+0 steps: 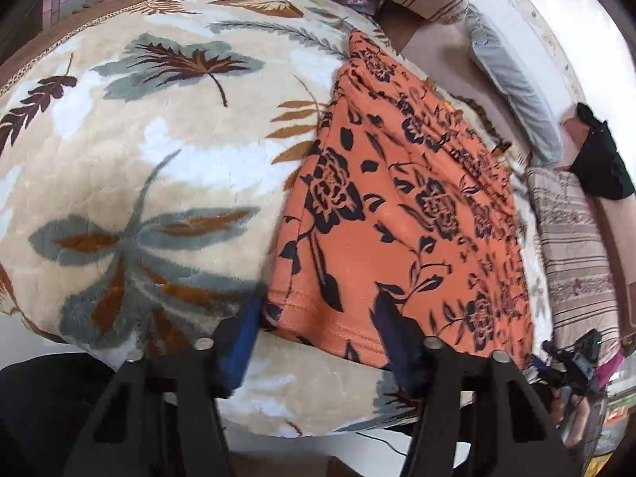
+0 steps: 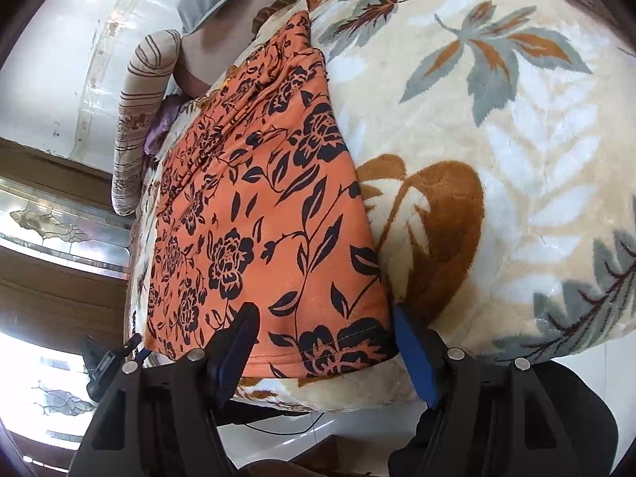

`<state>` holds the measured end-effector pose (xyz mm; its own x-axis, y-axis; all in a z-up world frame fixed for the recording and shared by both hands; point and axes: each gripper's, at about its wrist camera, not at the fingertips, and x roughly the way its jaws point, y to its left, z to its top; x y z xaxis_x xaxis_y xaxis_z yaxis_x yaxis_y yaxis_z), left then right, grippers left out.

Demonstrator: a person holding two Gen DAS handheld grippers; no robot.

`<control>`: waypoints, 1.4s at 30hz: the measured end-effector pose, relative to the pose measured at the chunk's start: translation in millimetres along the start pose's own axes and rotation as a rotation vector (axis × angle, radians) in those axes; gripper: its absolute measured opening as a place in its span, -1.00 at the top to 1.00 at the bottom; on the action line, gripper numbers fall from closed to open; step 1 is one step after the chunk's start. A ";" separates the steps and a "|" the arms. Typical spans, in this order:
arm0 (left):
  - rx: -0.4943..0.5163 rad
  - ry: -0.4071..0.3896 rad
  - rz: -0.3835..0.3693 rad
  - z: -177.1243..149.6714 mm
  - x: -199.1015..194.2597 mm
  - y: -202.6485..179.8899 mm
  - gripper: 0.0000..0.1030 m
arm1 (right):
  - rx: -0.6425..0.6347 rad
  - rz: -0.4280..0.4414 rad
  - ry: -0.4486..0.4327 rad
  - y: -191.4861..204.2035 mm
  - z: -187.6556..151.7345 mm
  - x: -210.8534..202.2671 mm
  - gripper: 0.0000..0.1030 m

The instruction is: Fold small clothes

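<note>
Both tongs — left [image 1: 320,318], right [image 2: 324,328] — gape over orange garment [image 1: 397,206] on blanket [image 1: 159,151].

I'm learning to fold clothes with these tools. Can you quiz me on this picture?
1. True or false: the orange cloth lies spread flat on the blanket.
2. What is printed on the cloth: A) stripes B) black flowers C) dots?
3. Fill in: both the left tool and the right tool sit at the cloth's near ____, fingers wide apart.

Key: 1 true; 2 B; 3 hem.
</note>
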<state>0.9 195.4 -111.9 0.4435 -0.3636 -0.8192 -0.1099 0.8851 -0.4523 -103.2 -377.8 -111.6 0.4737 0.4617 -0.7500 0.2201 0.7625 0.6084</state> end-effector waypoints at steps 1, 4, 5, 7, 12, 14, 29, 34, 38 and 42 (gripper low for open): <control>0.000 0.011 0.010 0.1 4.2 0.9 -0.11 | 0.000 0.000 0.000 -0.2 -0.1 -0.1 -0.38; -0.002 0.029 -0.008 1.9 12.6 2.0 -0.38 | 0.013 -0.004 0.009 -2.9 0.7 1.2 -0.38; 0.008 0.029 -0.014 2.7 14.0 -0.8 -0.44 | 0.019 -0.009 0.011 -4.5 1.4 2.0 -0.38; 0.044 0.023 0.016 2.7 16.6 -7.5 -0.47 | 0.040 -0.016 0.008 -7.8 3.5 3.0 -0.39; 0.076 0.017 0.104 5.1 15.7 -5.7 0.68 | 0.025 -0.039 0.047 -5.9 6.0 9.9 -0.03; 0.004 0.032 0.019 10.1 9.0 5.5 0.81 | 0.036 -0.043 0.081 -7.8 6.0 14.0 0.70; 0.102 0.023 0.069 10.1 12.6 -13.1 0.90 | 0.004 -0.050 0.099 2.4 10.3 15.8 0.69; 0.068 -0.064 -0.032 30.7 -20.8 -17.8 0.84 | 0.020 0.051 0.005 13.0 24.4 -12.9 0.84; 0.051 -0.013 0.011 31.8 -1.3 -7.4 0.84 | 0.023 0.041 0.022 9.4 30.6 -5.0 0.84; 0.019 0.042 0.023 21.6 16.7 2.6 0.84 | 0.087 0.028 0.072 -10.5 23.0 15.4 0.84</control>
<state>27.2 197.9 -119.1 0.4031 -0.3549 -0.8436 -0.1023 0.8985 -0.4269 -78.6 -389.1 -123.6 0.4190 0.5162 -0.7470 0.2821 0.7080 0.6475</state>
